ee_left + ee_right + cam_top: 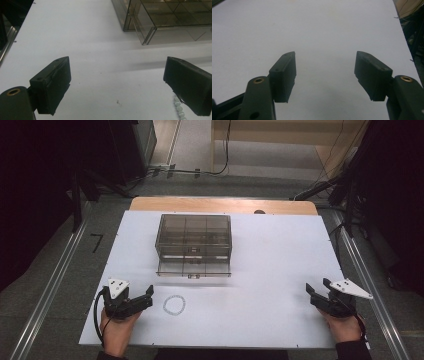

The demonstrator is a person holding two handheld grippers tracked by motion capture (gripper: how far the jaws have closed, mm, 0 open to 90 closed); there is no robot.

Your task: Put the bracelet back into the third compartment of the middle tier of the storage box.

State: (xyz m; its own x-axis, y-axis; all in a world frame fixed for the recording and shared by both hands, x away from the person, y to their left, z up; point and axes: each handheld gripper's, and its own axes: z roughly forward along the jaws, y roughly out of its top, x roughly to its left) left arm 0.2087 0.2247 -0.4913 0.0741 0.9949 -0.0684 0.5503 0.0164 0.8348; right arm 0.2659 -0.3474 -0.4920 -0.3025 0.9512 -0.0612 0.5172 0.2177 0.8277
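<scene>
Beads strung in a small pale ring, a bracelet (pixel 174 304), are lying flat on the white table (pixel 280 270), just beside the left gripper (pixel 145 300), whose jaws are standing wide apart and holding nothing. A smoky clear organizer box (pixel 194 243) is sitting farther back, its bottom drawer pulled partly out. Work appears to be only starting: the bracelet is lying untouched. The right gripper (pixel 315 291) is waiting spread and empty near the table's right edge. Broad bare tabletop is lying between bracelet and box.
</scene>
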